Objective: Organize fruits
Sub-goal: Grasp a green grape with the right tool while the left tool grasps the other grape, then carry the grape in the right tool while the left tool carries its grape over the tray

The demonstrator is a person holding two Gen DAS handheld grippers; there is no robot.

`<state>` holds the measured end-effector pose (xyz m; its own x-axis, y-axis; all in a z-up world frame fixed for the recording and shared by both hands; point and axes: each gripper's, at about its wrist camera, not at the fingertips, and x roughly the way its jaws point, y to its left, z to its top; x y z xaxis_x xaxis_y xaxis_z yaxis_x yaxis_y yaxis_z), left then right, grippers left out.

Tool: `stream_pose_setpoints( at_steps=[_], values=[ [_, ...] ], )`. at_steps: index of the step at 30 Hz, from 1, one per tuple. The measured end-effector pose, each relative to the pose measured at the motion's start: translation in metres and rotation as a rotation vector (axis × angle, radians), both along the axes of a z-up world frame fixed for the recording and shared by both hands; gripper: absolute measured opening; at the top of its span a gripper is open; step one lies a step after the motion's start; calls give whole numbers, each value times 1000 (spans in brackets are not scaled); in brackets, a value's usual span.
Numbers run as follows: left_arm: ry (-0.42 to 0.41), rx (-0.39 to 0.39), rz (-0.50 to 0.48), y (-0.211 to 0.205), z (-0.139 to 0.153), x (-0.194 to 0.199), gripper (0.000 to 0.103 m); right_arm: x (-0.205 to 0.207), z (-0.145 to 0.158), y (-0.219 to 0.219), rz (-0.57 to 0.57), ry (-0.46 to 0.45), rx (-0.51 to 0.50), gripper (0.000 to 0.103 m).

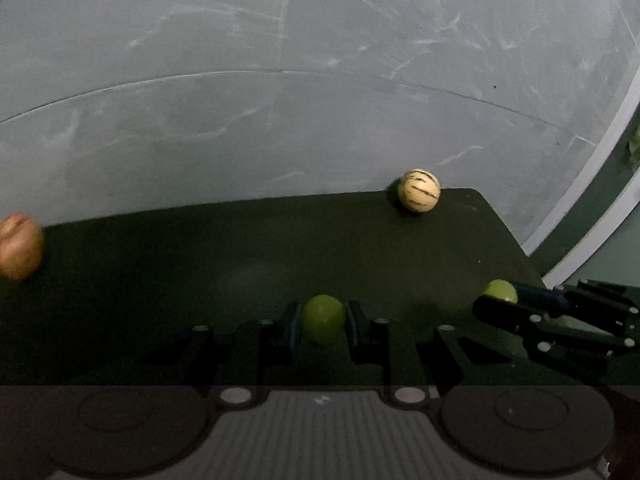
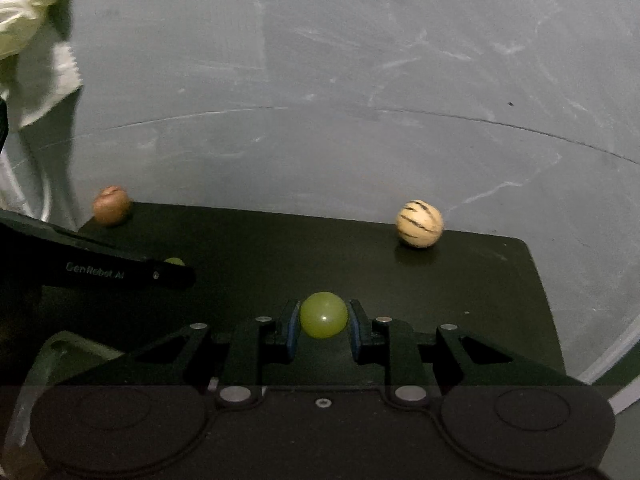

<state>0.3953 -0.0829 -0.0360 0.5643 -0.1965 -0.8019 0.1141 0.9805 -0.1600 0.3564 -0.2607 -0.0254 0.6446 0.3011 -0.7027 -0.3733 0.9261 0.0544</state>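
Fruits: both jaws clench a green grape, left (image 1: 322, 319), right (image 2: 323, 315). Keep pressure gentle; carry level, clear of the striped fruit (image 2: 419, 223) at the worktop's (image 2: 280, 248) far edge.

In the left wrist view the round reddish-brown fruit (image 1: 18, 246) is smeared by motion and its left part is cut off by the picture's edge. There also, a small round green fruit (image 1: 500, 290) is half hidden behind the fingers of the right tool (image 1: 494, 304). In the right wrist view, the other small green fruit (image 2: 175, 261) shows only as a sliver above the black finger of the left tool (image 2: 180, 274). The pale crumpled cloth (image 2: 28, 12) is cut off at the top left corner, too blurred to identify.
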Motion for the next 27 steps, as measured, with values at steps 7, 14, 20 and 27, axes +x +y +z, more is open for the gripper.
stream_pose_setpoints(
  at_steps=[7,14,20,27],
  values=[
    [5,6,91,18,9,-55,25,-37,5,8,85,6,19,26],
    [28,7,172,30,5,-102,25,-73,-1,11,159,36,10,26],
    [49,-16,229,32,-4,-139,25,-98,-4,16,215,54,-1,26],
    [58,-34,271,32,-10,-163,25,-115,-10,23,269,75,-20,26]
  ],
)
